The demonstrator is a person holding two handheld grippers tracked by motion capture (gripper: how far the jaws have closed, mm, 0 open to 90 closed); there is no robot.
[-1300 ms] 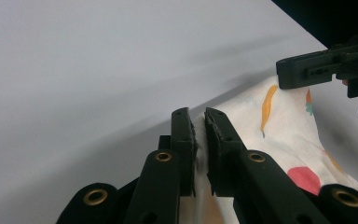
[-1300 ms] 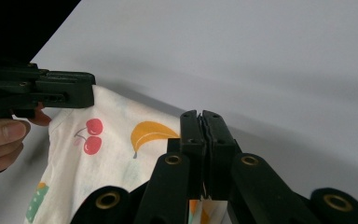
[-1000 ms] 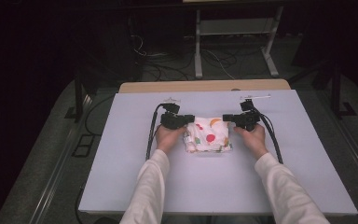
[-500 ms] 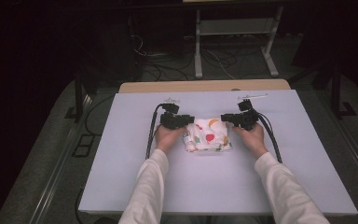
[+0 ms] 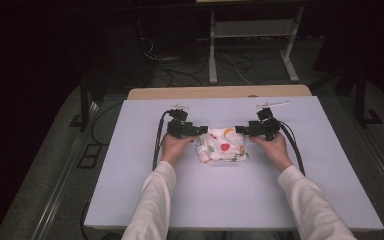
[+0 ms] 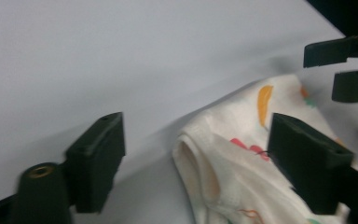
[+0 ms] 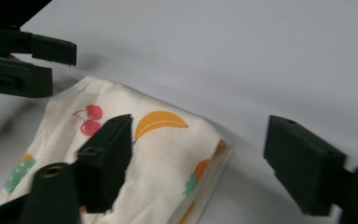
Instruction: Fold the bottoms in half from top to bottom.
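No text, label, brand, number or sign can be read anywhere. The folded cloth (image 5: 222, 145) lying on the surface (image 5: 230, 200) carries only printed pictures of fruit, among them cherries and a banana, with no lettering on them; the black tool parts beside it bear no readable marking either.

We wear long white sleeves (image 5: 155, 200); our 2 grippers, left (image 5: 203, 130) and right (image 5: 239, 129), are black, with blocky jaws and black cables (image 5: 157, 142).
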